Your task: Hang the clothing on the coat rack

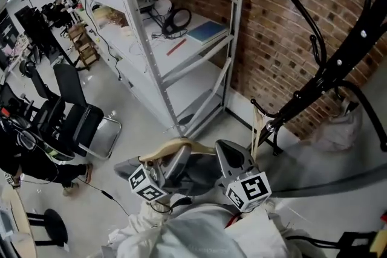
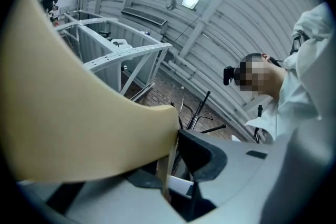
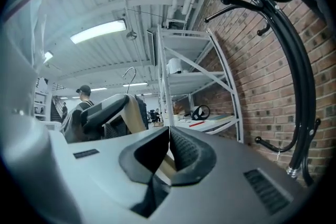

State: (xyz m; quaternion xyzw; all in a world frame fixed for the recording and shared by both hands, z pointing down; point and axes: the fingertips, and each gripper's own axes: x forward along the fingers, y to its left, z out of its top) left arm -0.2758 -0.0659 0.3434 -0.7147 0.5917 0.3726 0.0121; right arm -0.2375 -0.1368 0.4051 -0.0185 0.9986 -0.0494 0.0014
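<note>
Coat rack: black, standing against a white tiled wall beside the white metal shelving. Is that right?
One detail is off. The black coat rack does stand beside the white metal shelving, but the wall behind it is red brick, not white tile. The head view shows this.

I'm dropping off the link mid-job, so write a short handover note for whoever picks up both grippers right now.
Left gripper: shut on the wooden hanger.
Right gripper: shut on the same hanger, a thin edge between its jaws.
White clothing: bunched below both grippers.
Coat rack: to the right, by the brick wall; nothing hangs on the hooks in view.
Done: hanger held in both grippers.
Left: carry it to the rack and hang it on a hook.
</note>
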